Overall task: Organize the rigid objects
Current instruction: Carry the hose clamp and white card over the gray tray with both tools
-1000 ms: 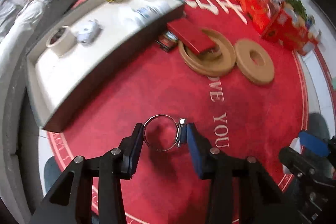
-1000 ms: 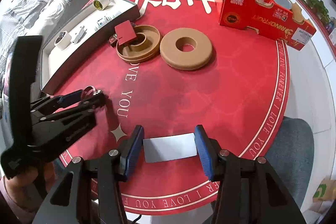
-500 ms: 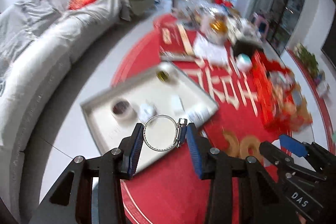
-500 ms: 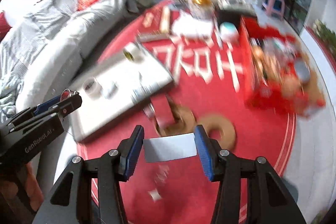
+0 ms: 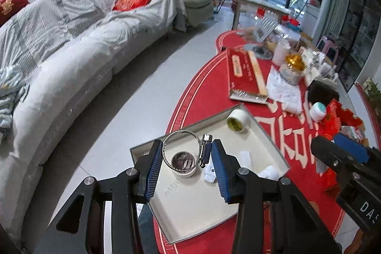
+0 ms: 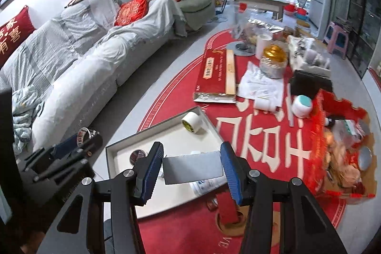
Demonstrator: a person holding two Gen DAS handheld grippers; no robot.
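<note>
while a second ago both tools hung low over the red table cloth [image 5: 204, 92], they're lifted now and the sofa [image 5: 78, 56] and windows have come into sight. left gripper [image 5: 187, 155] still pinches the metal hose clamp [image 5: 184, 146], now above the white tray [image 5: 190, 201] with its tape rolls. right gripper [image 6: 191, 167] keeps the grey card [image 6: 193, 167] clamped between its pads, over the tray's near edge.

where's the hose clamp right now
In the left wrist view the hose clamp sits pinched in the left tool, held above the white tray, over the tape roll.
</note>
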